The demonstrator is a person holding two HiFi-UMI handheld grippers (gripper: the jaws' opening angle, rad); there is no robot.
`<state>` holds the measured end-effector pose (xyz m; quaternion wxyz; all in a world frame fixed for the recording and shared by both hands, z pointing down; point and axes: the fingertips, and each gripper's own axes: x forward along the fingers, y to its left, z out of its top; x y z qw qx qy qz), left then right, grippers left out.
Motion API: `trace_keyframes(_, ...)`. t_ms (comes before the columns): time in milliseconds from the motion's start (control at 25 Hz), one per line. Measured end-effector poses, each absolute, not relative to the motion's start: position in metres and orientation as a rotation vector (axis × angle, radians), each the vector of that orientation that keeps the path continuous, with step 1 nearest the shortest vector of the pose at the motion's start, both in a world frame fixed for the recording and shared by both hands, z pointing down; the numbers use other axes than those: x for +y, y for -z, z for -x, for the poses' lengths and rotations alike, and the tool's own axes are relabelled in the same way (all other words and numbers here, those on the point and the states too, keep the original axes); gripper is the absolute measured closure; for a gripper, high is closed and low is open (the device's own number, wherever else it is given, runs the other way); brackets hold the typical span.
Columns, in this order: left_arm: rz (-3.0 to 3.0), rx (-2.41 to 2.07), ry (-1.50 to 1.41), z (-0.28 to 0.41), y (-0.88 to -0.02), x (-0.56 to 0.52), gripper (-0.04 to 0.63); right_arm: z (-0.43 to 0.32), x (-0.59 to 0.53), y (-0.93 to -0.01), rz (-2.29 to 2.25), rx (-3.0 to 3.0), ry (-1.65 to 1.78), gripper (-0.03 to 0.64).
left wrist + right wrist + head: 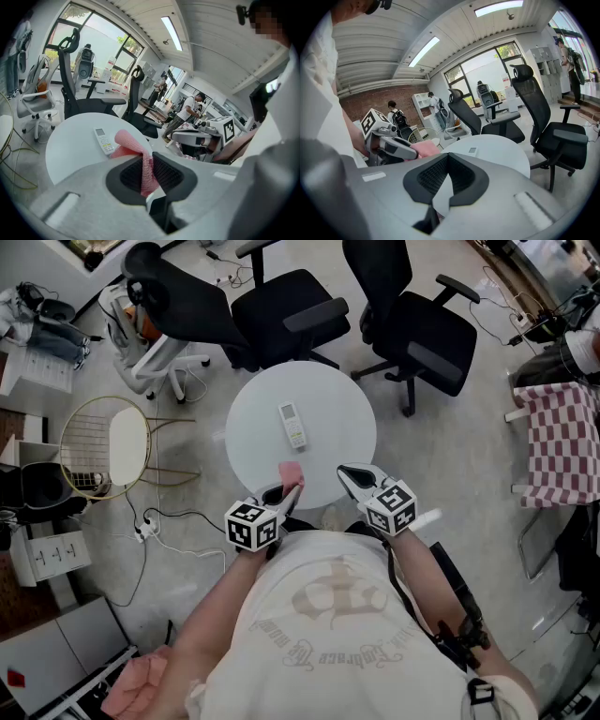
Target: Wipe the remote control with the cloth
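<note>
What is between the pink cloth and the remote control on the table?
Nothing visible. The left tongs hold the cloth over the near edge of the table, and only bare tabletop lies between it and the remote control.

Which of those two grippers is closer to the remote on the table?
Left. The left gripper, shut on the pink cloth, points straight at the remote; the right gripper, shut and empty, sits farther off to the side.

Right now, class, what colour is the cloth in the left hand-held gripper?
The cloth is pink; the left gripper view shows it best.
</note>
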<state>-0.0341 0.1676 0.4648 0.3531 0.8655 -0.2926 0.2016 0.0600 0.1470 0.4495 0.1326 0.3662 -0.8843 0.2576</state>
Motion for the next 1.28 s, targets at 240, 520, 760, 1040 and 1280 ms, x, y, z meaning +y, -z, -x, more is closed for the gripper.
trace_keyframes(240, -2.239, -0.763, -0.522, 0.035, -0.463, 0.167, 0.555, -0.058, 0.147, -0.447, -1.048, -2.572, -0.738, 0.611)
trace_keyframes(520, -2.236, -0.791, -0.520, 0.038, -0.457, 0.158, 0.555, -0.064, 0.136, -0.450, -1.087, -2.555, -0.765, 0.609)
trace_keyframes(760, -2.198, -0.810, -0.516, 0.054, -0.460, 0.159, 0.555, -0.057, 0.130, -0.461, -1.083, -2.508, -0.804, 0.609)
trace_keyframes(1040, -2.160, -0.811, -0.510, 0.089, -0.469, 0.139, 0.555, -0.033, 0.113, -0.476, -1.089, -2.451, -0.839, 0.609)
trace_keyframes(1280, -2.174, -0.692, -0.562, 0.104, -0.482, 0.112, 0.555, -0.009, 0.096, -0.490, -1.132, -2.365, -0.817, 0.609)
